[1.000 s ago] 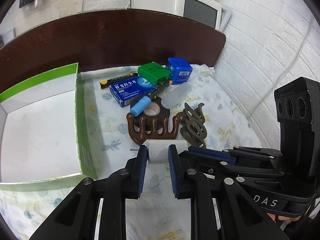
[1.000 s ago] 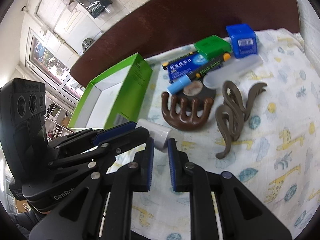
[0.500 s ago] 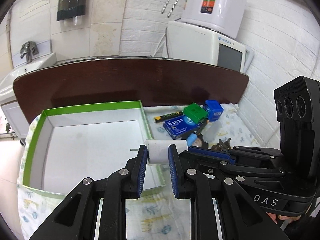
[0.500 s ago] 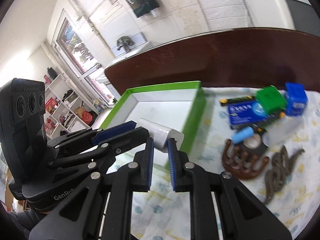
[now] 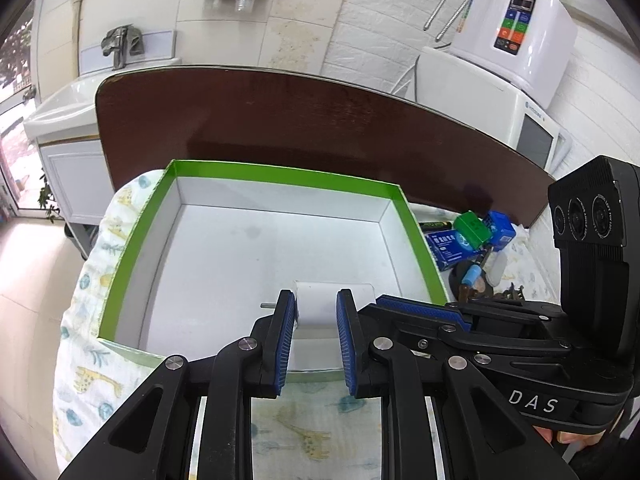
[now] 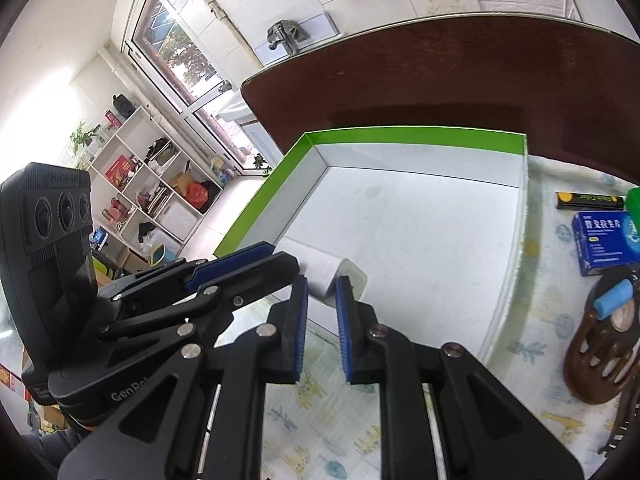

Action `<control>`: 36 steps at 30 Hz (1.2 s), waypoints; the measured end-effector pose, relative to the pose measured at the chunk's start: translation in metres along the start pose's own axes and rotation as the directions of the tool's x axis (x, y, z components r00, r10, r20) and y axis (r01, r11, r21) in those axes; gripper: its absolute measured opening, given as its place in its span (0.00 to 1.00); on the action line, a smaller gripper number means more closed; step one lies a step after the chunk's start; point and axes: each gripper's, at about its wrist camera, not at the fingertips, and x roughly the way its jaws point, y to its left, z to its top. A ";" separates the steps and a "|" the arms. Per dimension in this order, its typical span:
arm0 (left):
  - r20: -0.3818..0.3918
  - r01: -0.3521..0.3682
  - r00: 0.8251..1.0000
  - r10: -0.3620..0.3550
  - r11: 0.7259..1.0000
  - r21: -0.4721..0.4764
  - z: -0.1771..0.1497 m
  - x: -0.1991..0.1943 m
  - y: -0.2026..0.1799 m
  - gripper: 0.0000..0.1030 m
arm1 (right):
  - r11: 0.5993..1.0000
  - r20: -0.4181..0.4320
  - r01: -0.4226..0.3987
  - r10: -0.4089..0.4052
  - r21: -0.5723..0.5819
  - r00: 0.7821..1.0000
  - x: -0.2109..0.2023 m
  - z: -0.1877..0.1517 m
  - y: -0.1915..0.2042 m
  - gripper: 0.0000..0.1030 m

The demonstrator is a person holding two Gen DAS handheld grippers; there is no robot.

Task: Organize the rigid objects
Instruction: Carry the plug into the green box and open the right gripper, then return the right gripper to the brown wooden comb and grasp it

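A white cylinder (image 5: 320,300) is held between both grippers over the near part of the green-edged white box (image 5: 280,172). My left gripper (image 5: 315,306) is shut on one end, and my right gripper (image 6: 321,292) is shut on the other end of the cylinder (image 6: 320,270). The box (image 6: 400,136) has nothing lying in it. A pile of items lies right of the box: a blue medicine box (image 6: 606,238), a green box (image 5: 472,227), a blue cube (image 5: 500,230), a brown claw clip (image 6: 600,364).
The box and items lie on an animal-print cloth (image 5: 92,380). A dark wooden headboard (image 5: 280,120) stands behind. White appliances (image 5: 516,20) stand at the back right. A black pen box (image 6: 588,200) lies by the box's right wall.
Both grippers have carried the white cylinder left from the cloth beside the pile and now hold it over the box interior.
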 end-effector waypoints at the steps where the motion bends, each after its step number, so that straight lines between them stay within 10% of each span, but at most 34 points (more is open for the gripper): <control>1: -0.003 -0.007 1.000 0.007 1.000 -0.009 0.000 0.000 0.007 0.19 | 1.000 -0.006 -0.007 0.007 -0.004 1.000 0.005 0.000 0.003 0.15; 12: -0.075 -0.025 0.997 0.018 0.995 -0.099 -0.015 0.021 0.051 0.01 | 0.999 -0.131 -0.037 0.036 -0.008 0.991 0.069 0.004 0.027 0.04; 26: -0.019 0.019 1.000 -0.021 0.995 -0.094 0.003 0.011 0.014 0.02 | 0.999 -0.021 0.042 -0.042 -0.021 0.999 0.024 0.009 0.022 0.04; 36: 0.052 0.046 0.998 -0.048 0.998 0.037 0.016 0.007 -0.065 0.58 | 0.976 0.165 0.211 -0.217 0.057 0.962 -0.074 -0.004 -0.024 0.22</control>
